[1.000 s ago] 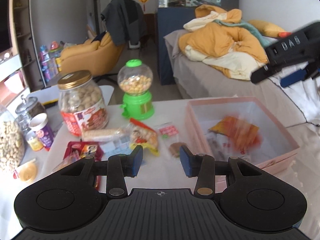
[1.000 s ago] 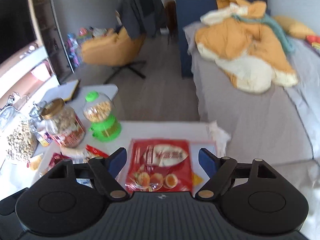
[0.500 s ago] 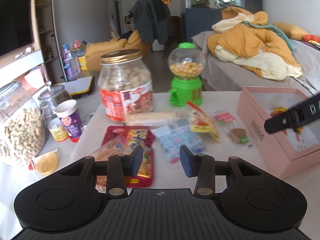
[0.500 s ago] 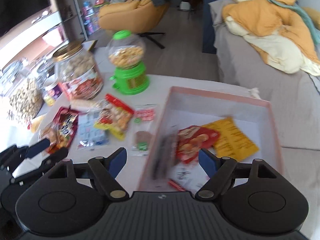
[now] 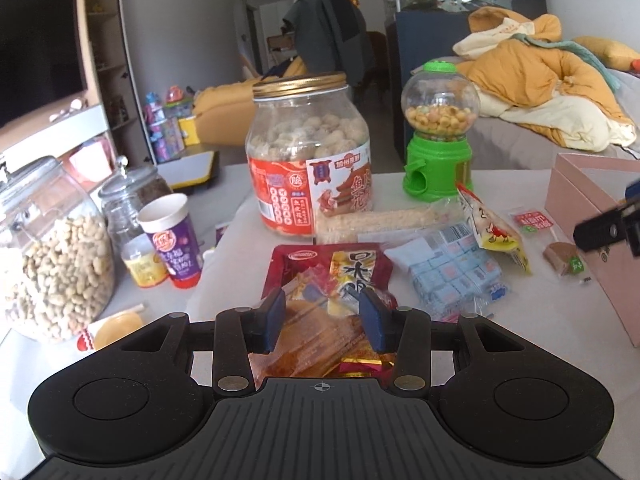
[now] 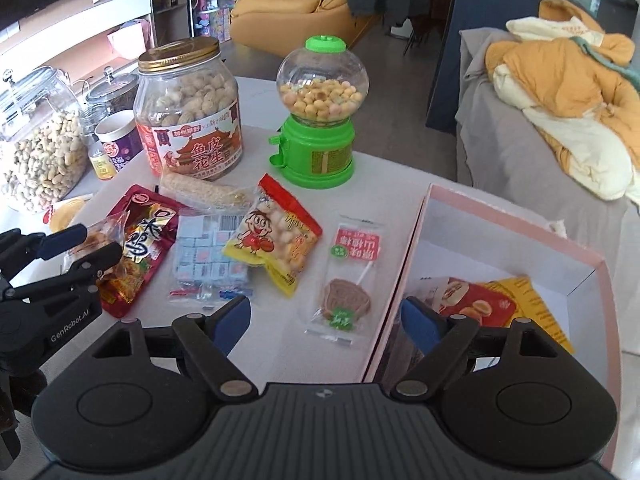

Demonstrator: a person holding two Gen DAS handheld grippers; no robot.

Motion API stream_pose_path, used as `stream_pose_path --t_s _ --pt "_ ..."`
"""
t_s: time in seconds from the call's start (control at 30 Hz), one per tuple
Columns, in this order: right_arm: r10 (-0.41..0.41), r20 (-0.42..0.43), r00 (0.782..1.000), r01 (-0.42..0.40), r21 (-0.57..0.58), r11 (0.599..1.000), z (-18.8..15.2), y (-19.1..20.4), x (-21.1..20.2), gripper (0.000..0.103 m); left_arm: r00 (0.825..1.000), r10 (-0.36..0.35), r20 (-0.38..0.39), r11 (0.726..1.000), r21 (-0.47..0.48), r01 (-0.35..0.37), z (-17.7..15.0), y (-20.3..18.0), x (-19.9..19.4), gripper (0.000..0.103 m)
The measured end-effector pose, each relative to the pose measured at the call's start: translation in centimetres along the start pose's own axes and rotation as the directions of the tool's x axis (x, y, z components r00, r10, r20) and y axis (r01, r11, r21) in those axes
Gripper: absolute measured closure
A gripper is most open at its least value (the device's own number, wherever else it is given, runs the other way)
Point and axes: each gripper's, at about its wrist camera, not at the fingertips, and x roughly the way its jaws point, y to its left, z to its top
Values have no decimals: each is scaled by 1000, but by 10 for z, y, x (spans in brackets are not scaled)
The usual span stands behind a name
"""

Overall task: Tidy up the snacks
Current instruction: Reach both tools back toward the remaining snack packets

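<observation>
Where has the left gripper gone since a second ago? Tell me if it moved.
Yes. The left gripper moved left, away from the pink box, and closer to the peanut jar; it now sits open over the red snack bag.

Two low, near wrist views across the table [image 5: 472, 340], sharing the peanut jar [image 5: 310, 152] [image 6: 188, 110].

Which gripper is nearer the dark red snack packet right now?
Left. The left gripper hangs open right over the dark red snack packet, its fingers straddling it. The right gripper is open off to the side, near the pink box.
</observation>
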Motion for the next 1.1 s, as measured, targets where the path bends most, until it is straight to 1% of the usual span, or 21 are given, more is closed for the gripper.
stream_pose_path --t_s 0.13,0.2,0.33,0.4,0.43,0.53,0.57,0.63,0.67,0.7,0.73,0.77,0.8,0.83,0.9,0.93,0.97,1.0,1.03,1.07,1.1 --pt "-63 73 995 67 -52 996 9 5 -7 19 1000 -22 21 999 -39 23 -2 5 1 57" --pt "-59 76 995 63 -55 996 18 7 -7 19 999 -32 40 997 -65 35 -5 9 0 57" --pt "9 8 1000 -9 -11 1000 46 8 3 19 998 -38 58 989 -144 46 -10 25 -2 56" --pt "57 -53 997 -56 26 998 64 11 19 19 997 -35 66 974 -222 49 -12 40 -4 57" --pt "66 -74 995 -63 48 997 71 12 28 19 997 -34 71 965 -257 51 -13 48 -5 58" --pt "46 -136 990 -36 80 996 86 19 65 19 997 -33 74 938 -341 56 -17 66 -4 59" --pt "25 -148 989 -11 92 996 88 22 77 19 997 -32 72 932 -359 56 -17 70 -4 59" --pt "15 -183 983 7 119 993 91 24 101 19 997 -31 73 922 -383 56 -18 76 -5 59" --pt "15 -201 979 14 141 990 91 24 110 20 997 -29 73 919 -389 55 -19 78 -5 59" --pt "26 -214 976 11 173 985 89 22 116 25 997 -28 73 917 -395 54 -19 79 -5 59" --pt "61 -229 971 -14 202 979 86 21 119 37 997 -29 74 914 -401 57 -19 80 -6 59" --pt "101 -250 963 -43 225 973 84 21 120 42 997 -32 77 912 -407 61 -19 81 -7 59" --pt "137 -270 953 -71 241 968 81 22 117 43 996 -33 82 910 -409 64 -18 81 -8 59" --pt "199 -286 937 -127 252 959 78 24 112 45 996 -34 86 911 -408 67 -18 81 -9 59" --pt "335 -311 889 -262 254 931 76 28 100 46 995 -34 92 914 -401 68 -18 79 -10 59" --pt "355 -314 881 -294 225 929 77 31 92 46 995 -36 91 916 -396 70 -17 77 -10 59" --pt "334 -311 890 -290 180 940 80 32 85 46 995 -41 89 918 -391 73 -17 76 -9 59" --pt "255 -305 917 -234 104 967 83 35 78 46 995 -47 86 919 -387 77 -17 74 -8 59" --pt "164 -302 939 -160 38 986 86 36 77 46 995 -55 83 920 -384 83 -17 73 -8 59" --pt "66 -299 952 -75 -20 997 88 36 79 46 995 -65 80 920 -381 91 -18 72 -7 59" --pt "-5 -298 955 -10 -48 999 90 33 83 50 994 -74 78 920 -380 98 -18 71 -5 59"
